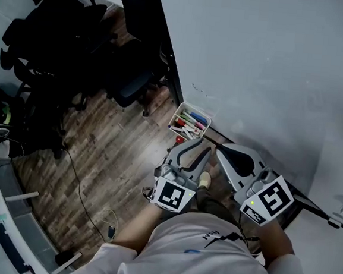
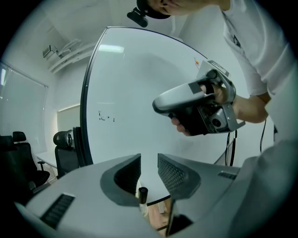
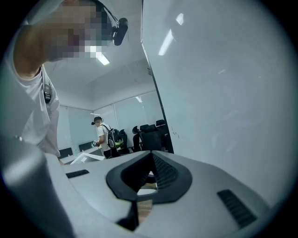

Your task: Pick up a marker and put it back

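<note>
White tray (image 1: 173,120) at the foot of the whiteboard (image 1: 255,63) holds the coloured markers (image 1: 192,121), and both tools hover just in front of it. Left tool (image 1: 206,148) is released, jaws apart, a black-capped marker (image 2: 142,195) showing low in the gap with neither pad on it. Right tool (image 1: 220,147) is clenched on nothing, jaws together.

Black office chairs (image 1: 55,31) stand on the wooden floor (image 1: 119,156).

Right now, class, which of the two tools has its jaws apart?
The left tool: a clear gap separates its jaws; on the right tool the tips meet.
</note>
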The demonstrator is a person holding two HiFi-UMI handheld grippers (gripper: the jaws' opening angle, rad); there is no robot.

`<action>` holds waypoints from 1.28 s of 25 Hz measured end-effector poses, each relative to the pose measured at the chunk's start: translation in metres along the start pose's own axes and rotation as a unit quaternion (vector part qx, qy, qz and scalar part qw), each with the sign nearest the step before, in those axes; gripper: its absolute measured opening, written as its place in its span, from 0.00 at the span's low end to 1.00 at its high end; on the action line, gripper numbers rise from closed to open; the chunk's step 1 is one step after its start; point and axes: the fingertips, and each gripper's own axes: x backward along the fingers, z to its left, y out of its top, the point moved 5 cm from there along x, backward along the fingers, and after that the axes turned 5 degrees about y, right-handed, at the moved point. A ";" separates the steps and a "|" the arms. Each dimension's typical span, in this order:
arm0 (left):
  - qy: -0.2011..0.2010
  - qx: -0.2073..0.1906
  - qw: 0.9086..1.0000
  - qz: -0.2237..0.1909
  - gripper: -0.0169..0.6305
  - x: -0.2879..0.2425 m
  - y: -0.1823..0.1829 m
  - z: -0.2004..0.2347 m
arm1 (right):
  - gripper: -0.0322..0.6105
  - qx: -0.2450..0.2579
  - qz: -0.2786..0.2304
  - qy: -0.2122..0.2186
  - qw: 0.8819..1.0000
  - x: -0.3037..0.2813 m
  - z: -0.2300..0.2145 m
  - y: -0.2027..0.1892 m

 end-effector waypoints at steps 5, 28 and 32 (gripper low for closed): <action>0.003 -0.015 1.000 -0.024 0.19 0.015 0.032 0.005 | 0.07 0.012 -0.012 0.006 1.000 0.001 0.007 0.010; 0.054 0.132 0.988 -0.063 0.05 0.078 0.106 0.042 | 0.07 0.063 -0.037 0.033 0.997 -0.015 0.041 0.043; 0.057 0.136 0.986 -0.072 0.04 0.082 0.113 0.047 | 0.07 0.073 -0.040 0.036 0.996 -0.020 0.045 0.051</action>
